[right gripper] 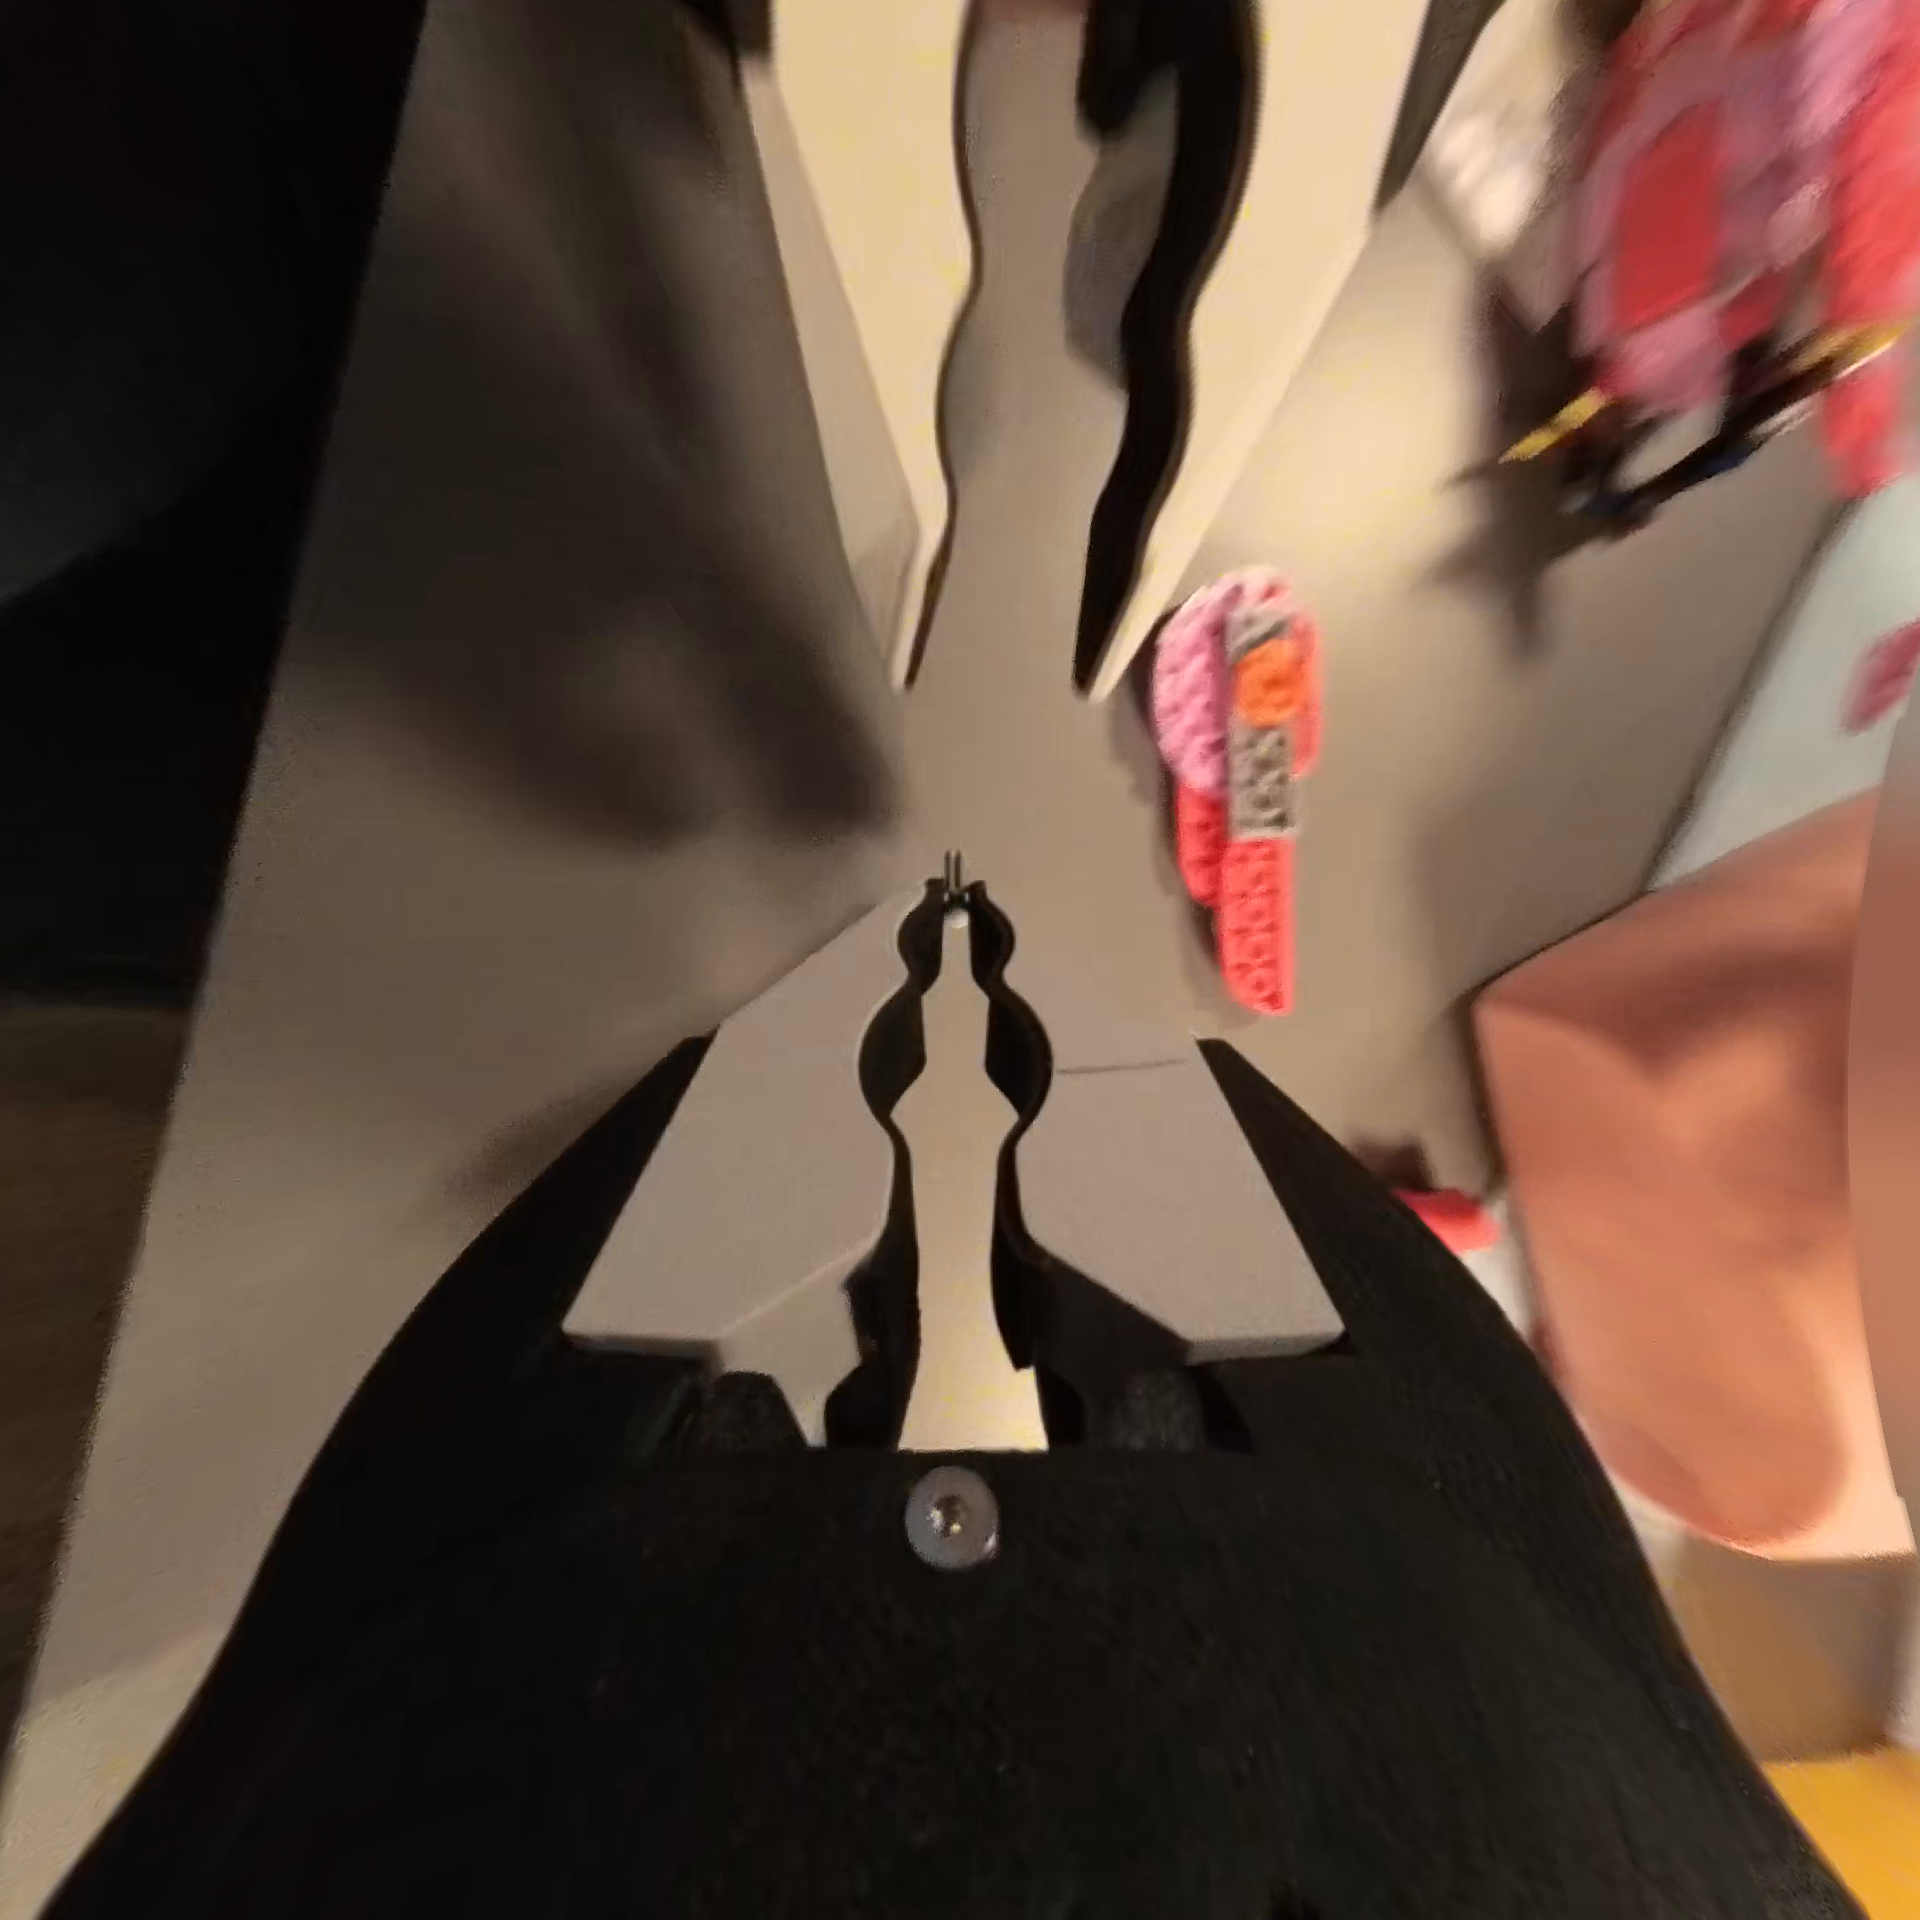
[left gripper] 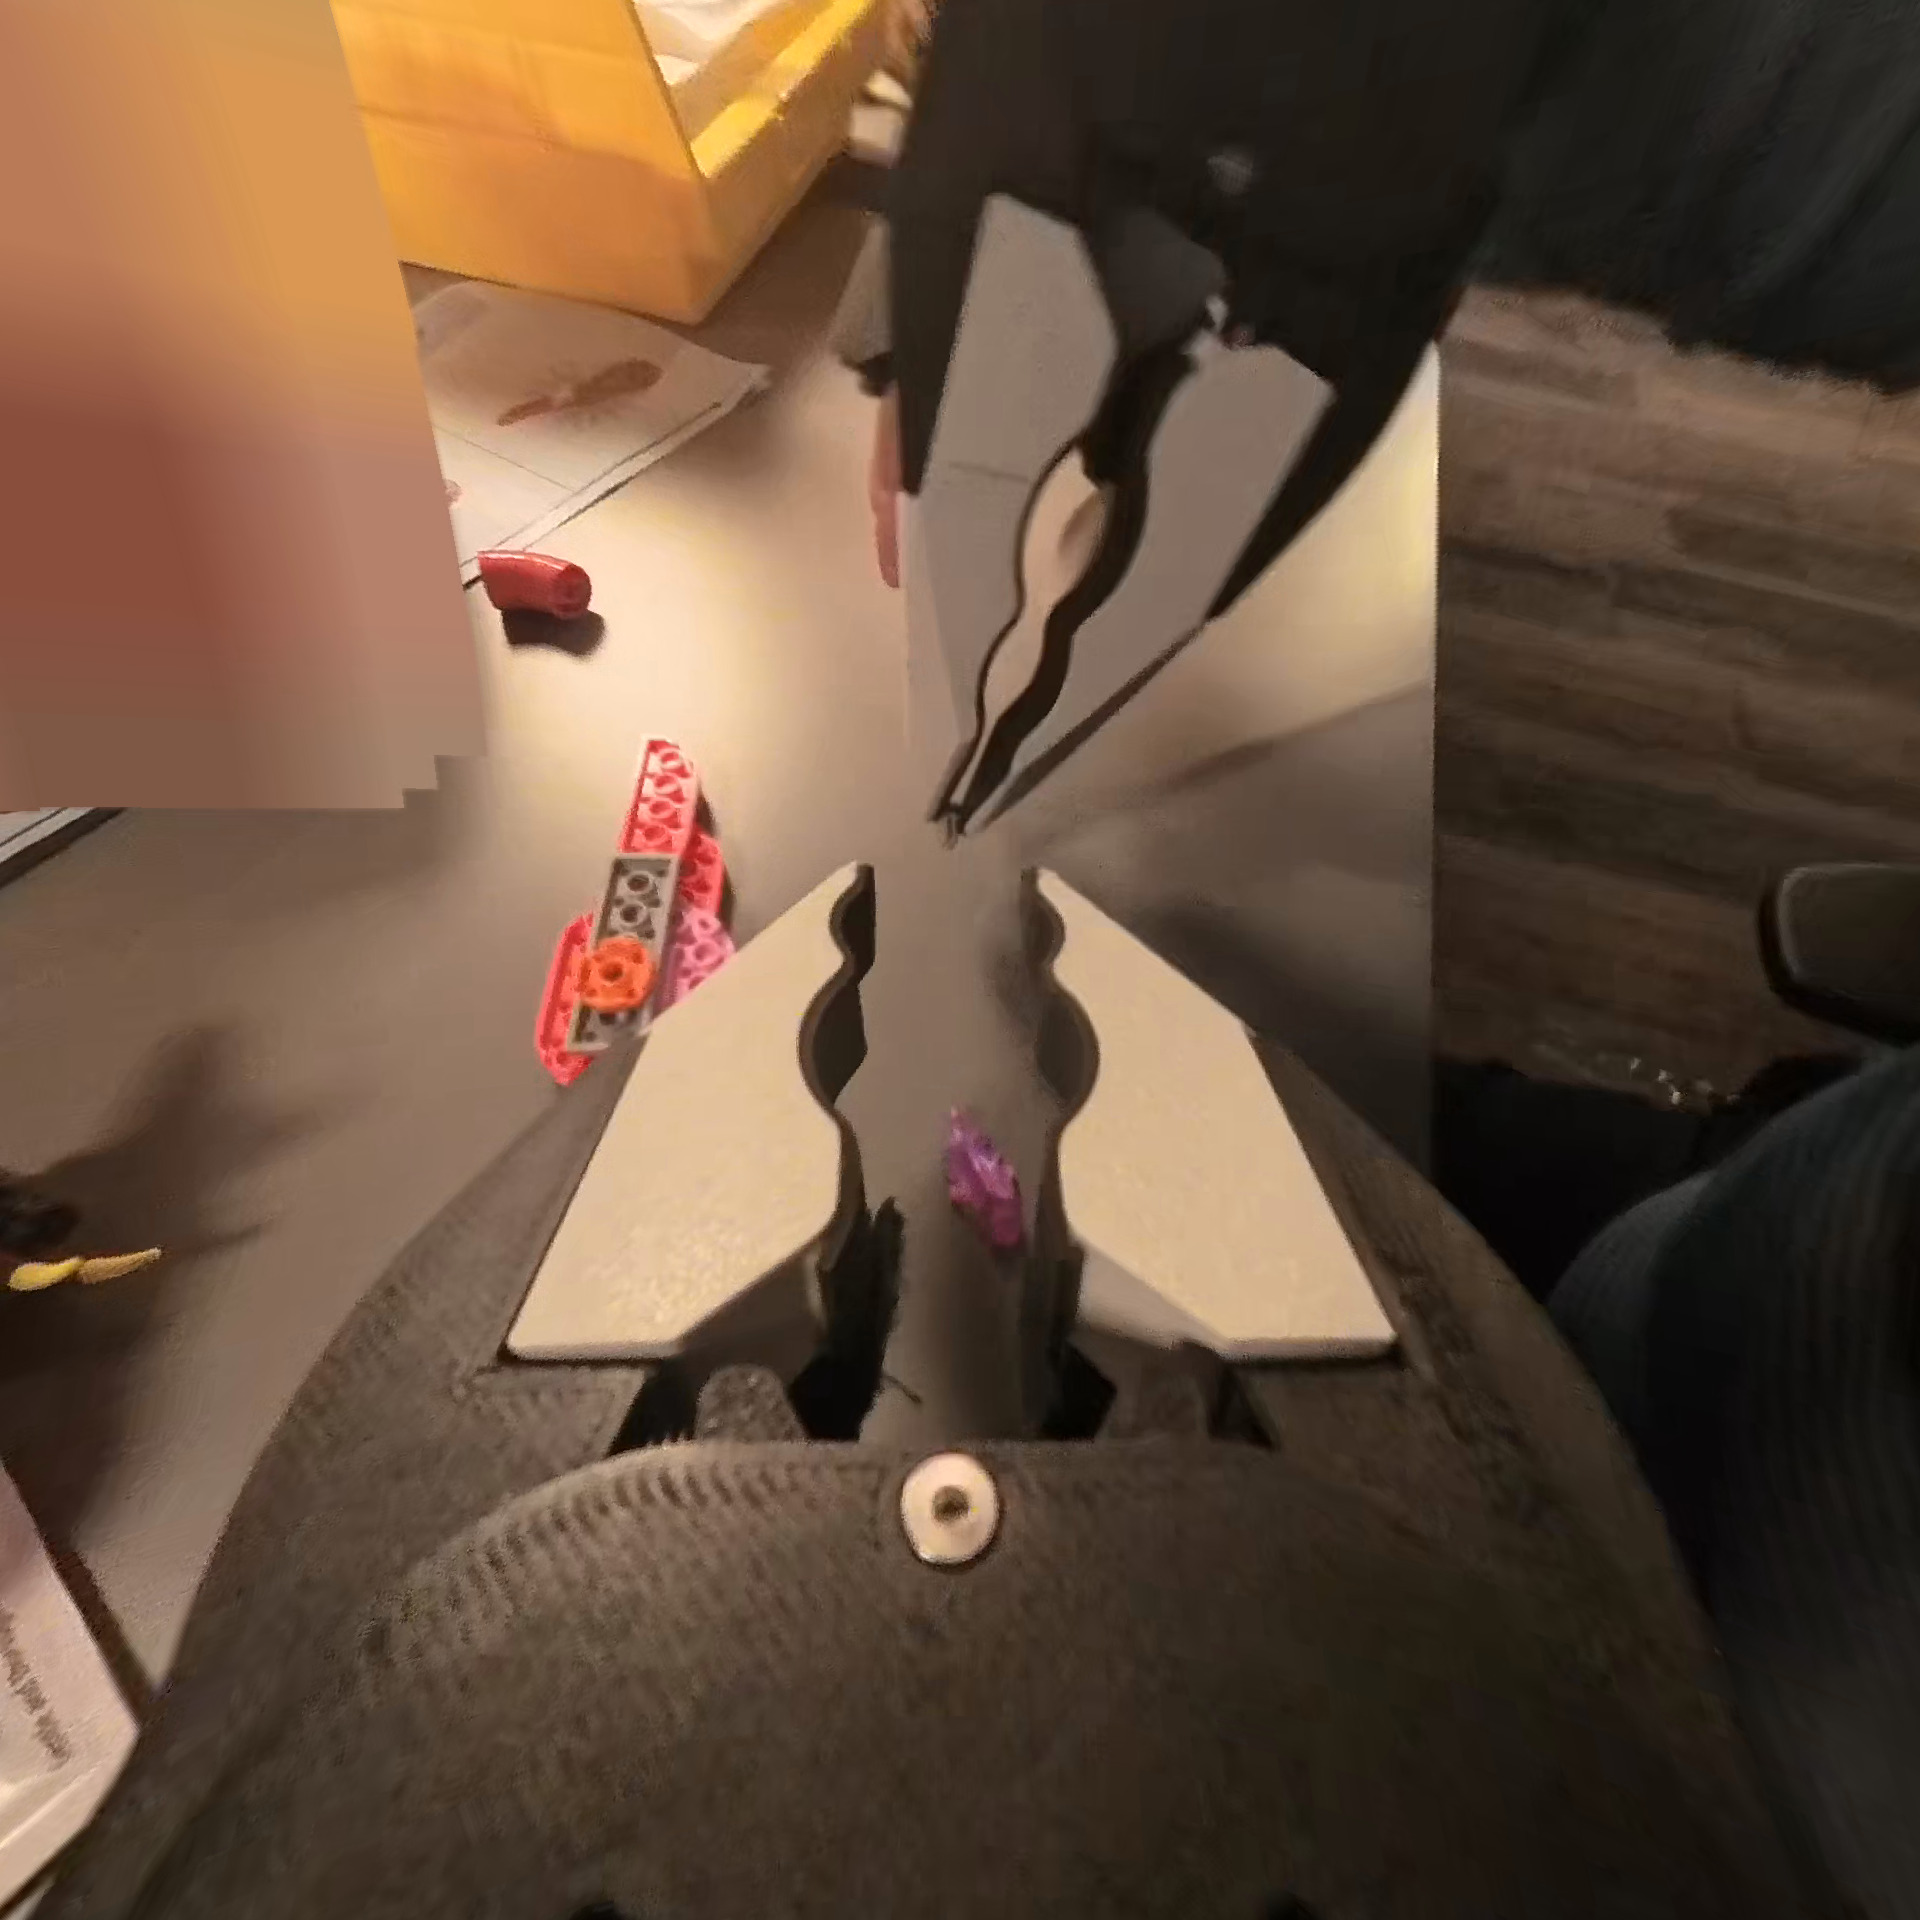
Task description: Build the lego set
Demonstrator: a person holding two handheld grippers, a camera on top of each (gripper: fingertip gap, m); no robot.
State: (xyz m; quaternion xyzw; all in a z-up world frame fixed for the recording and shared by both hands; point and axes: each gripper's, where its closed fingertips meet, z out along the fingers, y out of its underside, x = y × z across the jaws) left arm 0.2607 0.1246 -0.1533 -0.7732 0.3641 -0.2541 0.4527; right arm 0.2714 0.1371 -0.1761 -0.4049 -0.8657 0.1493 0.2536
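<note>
My right gripper (right gripper: 954,891) pinches a tiny dark pin, I think; left gripper (left gripper: 951,883) jaws spread, empty. I'd approach slowly toward the pink-red brick assembly (left gripper: 649,904) lying left on the counter (left gripper: 312,987).

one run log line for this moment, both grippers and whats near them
left gripper: open, nothing between fingers | right gripper: shut on tiny dark piece | nearby: red-pink-grey brick assembly, purple piece on table

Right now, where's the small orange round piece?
In the left wrist view, the orange round piece sits on the grey plate of the red and pink brick assembly, on the table just left of the left gripper.
</note>
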